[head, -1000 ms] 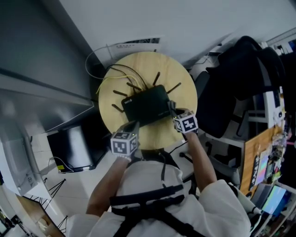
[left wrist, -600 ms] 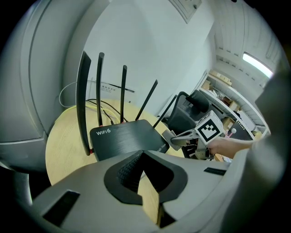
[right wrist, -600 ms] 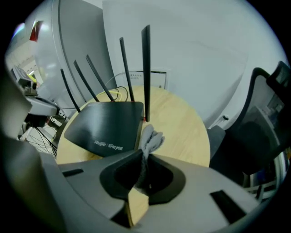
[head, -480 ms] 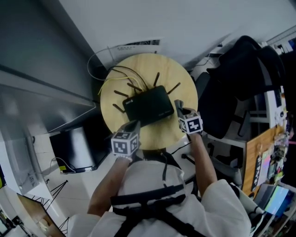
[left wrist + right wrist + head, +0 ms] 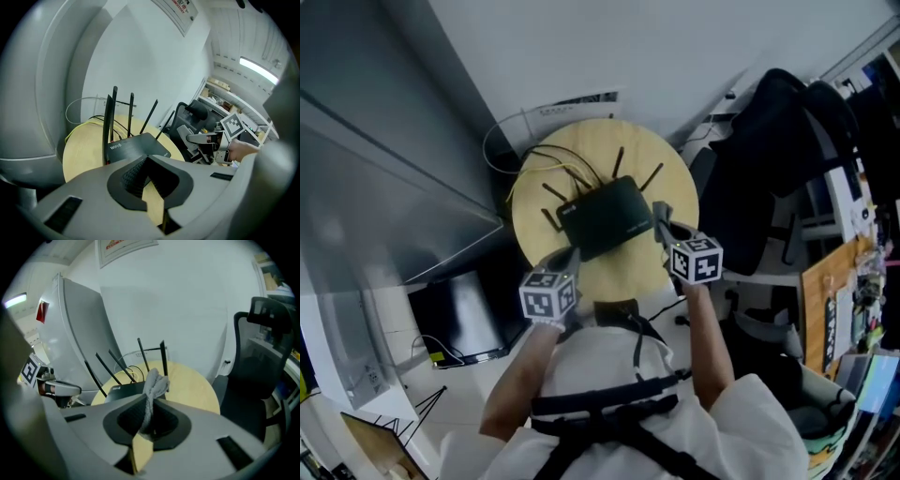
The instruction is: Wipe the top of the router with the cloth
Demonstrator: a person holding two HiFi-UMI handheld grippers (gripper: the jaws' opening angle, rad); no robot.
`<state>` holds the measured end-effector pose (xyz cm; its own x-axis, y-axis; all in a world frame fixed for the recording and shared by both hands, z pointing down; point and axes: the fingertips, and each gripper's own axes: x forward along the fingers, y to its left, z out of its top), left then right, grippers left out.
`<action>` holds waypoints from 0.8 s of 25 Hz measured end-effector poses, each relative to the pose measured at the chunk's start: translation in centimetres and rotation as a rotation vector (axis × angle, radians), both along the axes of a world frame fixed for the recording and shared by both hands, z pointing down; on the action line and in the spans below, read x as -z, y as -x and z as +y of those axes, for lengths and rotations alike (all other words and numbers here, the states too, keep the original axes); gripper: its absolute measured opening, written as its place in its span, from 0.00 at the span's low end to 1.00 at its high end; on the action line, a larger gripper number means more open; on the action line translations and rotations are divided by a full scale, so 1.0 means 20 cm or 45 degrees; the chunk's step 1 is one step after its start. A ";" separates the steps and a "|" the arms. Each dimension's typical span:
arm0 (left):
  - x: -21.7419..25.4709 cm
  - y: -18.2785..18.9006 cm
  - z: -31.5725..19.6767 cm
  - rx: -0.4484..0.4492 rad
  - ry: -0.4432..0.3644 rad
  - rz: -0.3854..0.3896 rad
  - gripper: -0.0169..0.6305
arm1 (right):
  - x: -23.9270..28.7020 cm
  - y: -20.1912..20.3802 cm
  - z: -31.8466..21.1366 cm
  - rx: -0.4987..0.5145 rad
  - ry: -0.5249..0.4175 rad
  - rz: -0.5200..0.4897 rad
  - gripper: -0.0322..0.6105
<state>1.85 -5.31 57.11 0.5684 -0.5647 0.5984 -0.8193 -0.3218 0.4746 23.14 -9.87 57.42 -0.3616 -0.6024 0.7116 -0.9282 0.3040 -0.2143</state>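
A black router [image 5: 605, 217] with several upright antennas lies on a round wooden table [image 5: 675, 178]. My right gripper [image 5: 660, 217] hovers at the router's right edge. It is shut on a grey cloth [image 5: 154, 383] that sticks up from between the jaws of the right gripper [image 5: 149, 416]. My left gripper [image 5: 567, 255] is at the router's near-left corner, its jaws shut with nothing between them. In the left gripper view the router [image 5: 136, 147] lies just beyond the left gripper [image 5: 146, 173], with the table [image 5: 84, 150] under it.
Yellow and dark cables [image 5: 534, 173] run off the router's back over the table's far-left edge. A black office chair [image 5: 769, 159] stands close on the right. A grey slanted panel [image 5: 384, 159] rises on the left, and a dark screen [image 5: 464, 314] lies on the floor below it.
My right gripper has drawn a little to the right, off the router's top to its right edge, with the cloth in it. The left gripper has stayed at the near-left corner.
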 end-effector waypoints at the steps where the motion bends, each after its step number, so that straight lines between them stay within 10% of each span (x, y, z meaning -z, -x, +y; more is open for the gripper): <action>1: 0.01 0.02 0.01 0.001 -0.012 0.003 0.01 | 0.02 0.03 0.02 -0.013 -0.010 -0.020 0.11; 10: 0.05 0.14 0.12 0.014 -0.038 0.029 0.01 | -0.03 0.26 0.15 0.008 -0.004 0.015 0.11; 20: 0.05 0.14 0.12 0.044 -0.024 0.014 0.01 | -0.33 -0.12 -0.18 0.274 0.150 0.315 0.11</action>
<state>-0.97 -2.87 56.18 0.5549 -0.5952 0.5812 -0.8249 -0.3027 0.4775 25.48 -13.40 64.00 -0.2795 -0.4397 0.8535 -0.8737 0.4850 -0.0363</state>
